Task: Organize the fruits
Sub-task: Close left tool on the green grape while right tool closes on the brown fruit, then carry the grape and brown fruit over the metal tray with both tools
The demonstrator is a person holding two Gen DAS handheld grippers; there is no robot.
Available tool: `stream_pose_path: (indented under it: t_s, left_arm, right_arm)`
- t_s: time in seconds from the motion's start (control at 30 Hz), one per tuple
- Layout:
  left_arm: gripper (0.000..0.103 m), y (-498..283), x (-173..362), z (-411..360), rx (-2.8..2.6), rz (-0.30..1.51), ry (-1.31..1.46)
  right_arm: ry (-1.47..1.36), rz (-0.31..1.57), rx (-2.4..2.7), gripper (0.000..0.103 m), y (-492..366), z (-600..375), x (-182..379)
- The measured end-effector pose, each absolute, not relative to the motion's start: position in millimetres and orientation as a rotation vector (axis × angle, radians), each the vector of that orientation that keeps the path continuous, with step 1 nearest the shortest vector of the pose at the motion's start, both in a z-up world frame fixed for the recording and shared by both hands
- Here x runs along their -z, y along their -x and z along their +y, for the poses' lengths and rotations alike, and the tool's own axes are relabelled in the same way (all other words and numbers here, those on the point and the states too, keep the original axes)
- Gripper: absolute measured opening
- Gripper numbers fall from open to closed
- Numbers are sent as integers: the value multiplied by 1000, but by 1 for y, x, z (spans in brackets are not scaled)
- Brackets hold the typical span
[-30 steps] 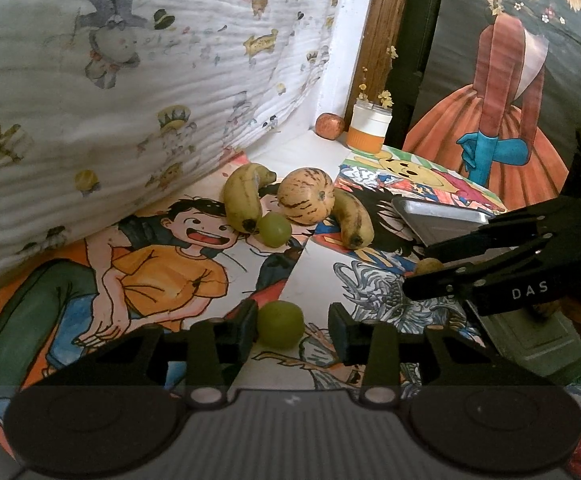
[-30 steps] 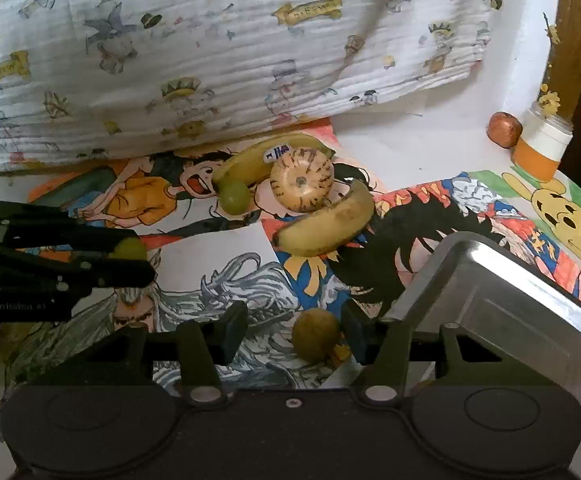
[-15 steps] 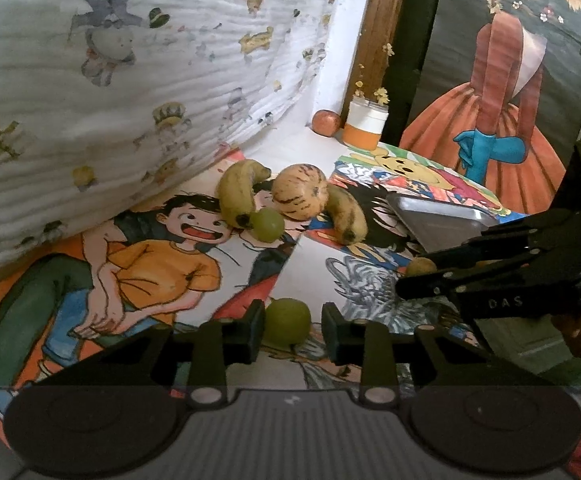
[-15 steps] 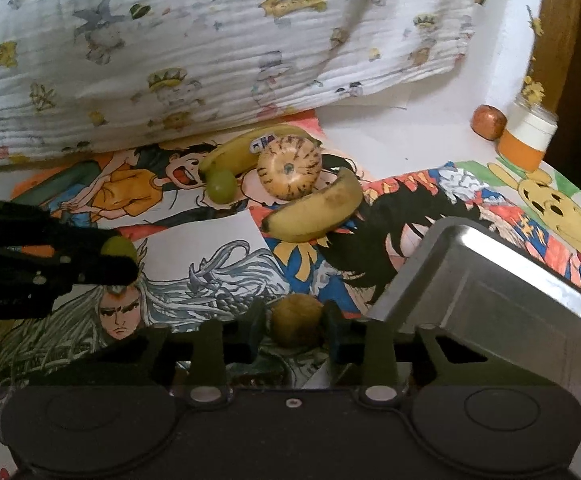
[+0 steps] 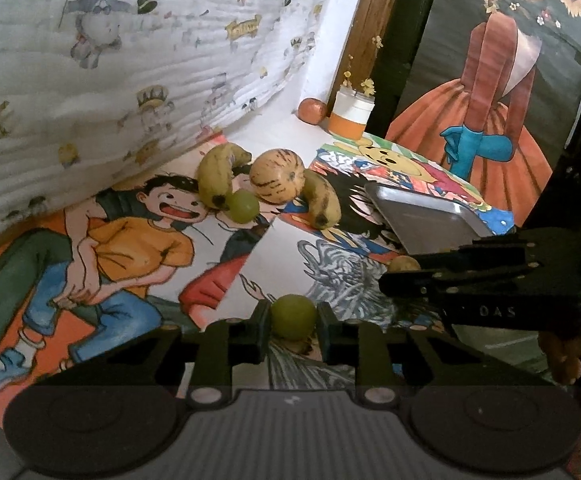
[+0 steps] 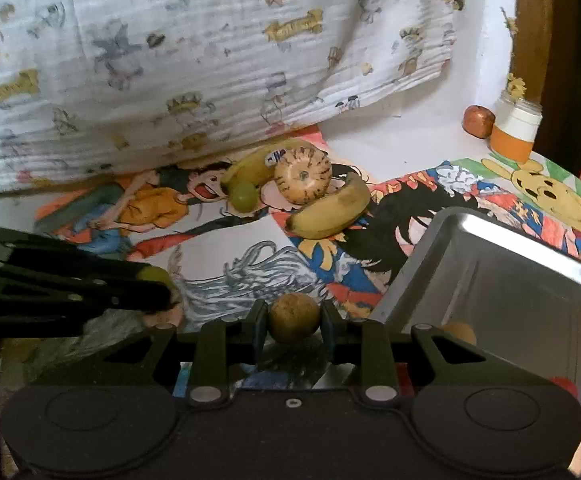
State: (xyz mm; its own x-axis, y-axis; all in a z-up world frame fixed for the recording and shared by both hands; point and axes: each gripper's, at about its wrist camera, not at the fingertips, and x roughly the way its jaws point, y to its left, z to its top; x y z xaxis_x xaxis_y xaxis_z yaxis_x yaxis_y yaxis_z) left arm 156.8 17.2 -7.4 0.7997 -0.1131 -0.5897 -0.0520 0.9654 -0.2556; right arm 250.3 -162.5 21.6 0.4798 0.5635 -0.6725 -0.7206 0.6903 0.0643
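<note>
Both jaws closed since prev | L: green fruit (image 5: pixel 292 316) gripped | R: brown fruit (image 6: pixel 293 317) gripped

Fruit cluster at rear, before the hanging cloth (image 6: pixel 194 64) — striped melon (image 6: pixel 302 176) between two bananas (image 6: pixel 330 210), a grape (image 6: pixel 244 196) at left touching the rear banana. Metal tray (image 6: pixel 502 280) to the right, nearer. Jar (image 6: pixel 516 128) and a small round fruit (image 6: pixel 478 119) side by side — far right corner.
</note>
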Motion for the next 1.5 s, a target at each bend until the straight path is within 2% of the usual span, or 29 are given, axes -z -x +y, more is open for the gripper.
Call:
stream_pose_path:
  t_s: [0.37,0.67,1.5]
  left_arm:
    - [26,-144,3,6,53,671,344]
    - [26,-140,-3,-18,65,671,336]
    - [26,-191,-1,-111,225,693,231]
  right_arm:
    - [103,666,-744,30,-213,-203,-34]
    - [115,618,-639,30,-182,-248,-34]
    - [-19,594,-355,30,-181,-307,0]
